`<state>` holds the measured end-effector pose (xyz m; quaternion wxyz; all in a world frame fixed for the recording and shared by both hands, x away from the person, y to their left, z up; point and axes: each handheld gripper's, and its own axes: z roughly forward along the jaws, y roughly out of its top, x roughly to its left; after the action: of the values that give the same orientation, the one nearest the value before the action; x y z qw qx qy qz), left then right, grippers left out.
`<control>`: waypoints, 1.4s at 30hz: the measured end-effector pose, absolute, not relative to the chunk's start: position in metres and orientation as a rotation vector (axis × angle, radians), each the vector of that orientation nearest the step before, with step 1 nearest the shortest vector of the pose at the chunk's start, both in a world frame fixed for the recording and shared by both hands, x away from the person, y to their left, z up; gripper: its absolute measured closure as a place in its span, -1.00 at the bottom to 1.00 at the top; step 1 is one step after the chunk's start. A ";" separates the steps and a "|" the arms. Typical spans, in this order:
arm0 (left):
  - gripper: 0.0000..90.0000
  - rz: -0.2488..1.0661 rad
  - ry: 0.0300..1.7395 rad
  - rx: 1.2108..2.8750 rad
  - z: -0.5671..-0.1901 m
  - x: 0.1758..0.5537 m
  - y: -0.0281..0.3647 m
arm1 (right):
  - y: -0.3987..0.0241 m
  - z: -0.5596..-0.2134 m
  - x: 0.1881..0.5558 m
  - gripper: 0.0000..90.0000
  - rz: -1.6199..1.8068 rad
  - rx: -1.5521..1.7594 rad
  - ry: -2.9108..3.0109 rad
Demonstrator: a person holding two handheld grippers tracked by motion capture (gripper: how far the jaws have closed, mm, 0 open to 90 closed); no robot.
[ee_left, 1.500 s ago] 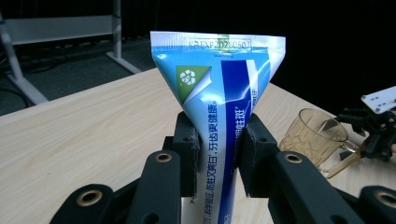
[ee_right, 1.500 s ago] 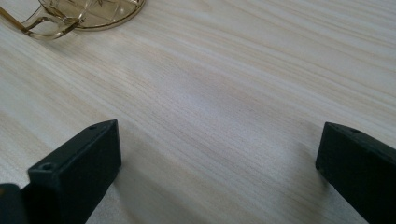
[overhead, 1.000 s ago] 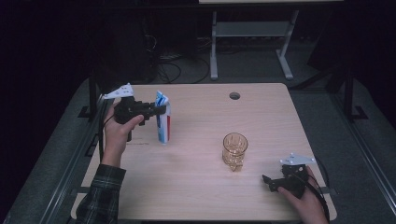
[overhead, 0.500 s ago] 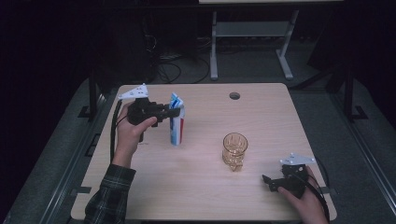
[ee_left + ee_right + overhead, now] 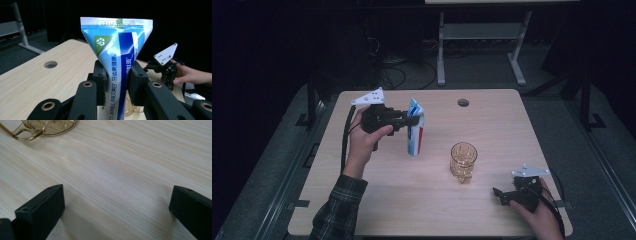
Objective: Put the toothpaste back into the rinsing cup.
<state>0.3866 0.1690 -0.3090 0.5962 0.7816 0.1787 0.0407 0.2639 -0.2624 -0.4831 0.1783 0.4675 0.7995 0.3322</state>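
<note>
Tube (image 5: 117, 62) clamped upright in left gripper (image 5: 117, 83), lifted, short of cup (image 5: 463, 161); right gripper (image 5: 504, 196) wide open, holding nothing.

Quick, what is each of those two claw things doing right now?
Left gripper: closed on the toothpaste tube, held upright.
Right gripper: open, holding nothing, low over the table near the amber glass.

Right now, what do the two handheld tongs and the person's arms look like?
Both tongs, left and right, are black with square pads, brass-ringed rivet holes on the jaw arms, a pale three-cornered plate on top and a trailing black cable. The left forearm wears a dark plaid sleeve.
</note>
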 end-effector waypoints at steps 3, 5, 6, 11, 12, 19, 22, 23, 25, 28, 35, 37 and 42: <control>0.58 0.086 0.400 1.808 -0.307 0.386 0.160 | -0.262 -0.483 0.264 -1.00 0.940 1.321 2.263; 0.58 0.078 0.387 1.810 -0.305 0.385 0.155 | -0.262 -0.483 0.264 -1.00 0.940 1.319 2.263; 0.58 0.079 0.377 1.813 -0.303 0.385 0.152 | -0.262 -0.483 0.264 -1.00 0.941 1.318 2.264; 0.58 0.075 0.346 1.817 -0.295 0.385 0.140 | -0.262 -0.483 0.264 -1.00 0.942 1.317 2.266; 0.58 0.075 0.340 1.816 -0.294 0.385 0.138 | -0.262 -0.483 0.264 -1.00 0.942 1.319 2.266; 0.58 0.065 0.303 1.822 -0.288 0.385 0.120 | -0.262 -0.483 0.263 -1.00 0.945 1.318 2.269; 0.58 0.060 0.294 1.821 -0.286 0.385 0.114 | -0.262 -0.483 0.263 -1.00 0.945 1.314 2.270; 0.58 0.057 0.288 1.821 -0.286 0.385 0.112 | -0.262 -0.483 0.263 -1.00 0.945 1.314 2.270; 0.58 0.053 0.280 1.819 -0.285 0.384 0.107 | -0.262 -0.483 0.263 -1.00 0.947 1.313 2.269; 0.58 0.046 0.269 1.814 -0.283 0.384 0.102 | -0.262 -0.483 0.263 -1.00 0.947 1.312 2.270; 0.58 0.032 0.237 1.804 -0.277 0.383 0.089 | -0.261 -0.483 0.263 -1.00 0.947 1.309 2.271; 0.58 0.026 0.231 1.801 -0.277 0.382 0.084 | -0.261 -0.483 0.263 -1.00 0.947 1.308 2.272; 0.58 0.017 0.220 1.799 -0.277 0.383 0.074 | -0.261 -0.483 0.263 -1.00 0.948 1.306 2.274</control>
<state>0.3827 0.0744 -0.2773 0.6167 0.7813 0.0955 0.0074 0.2628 -0.2611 -0.4832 0.1758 0.4611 0.8027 0.3348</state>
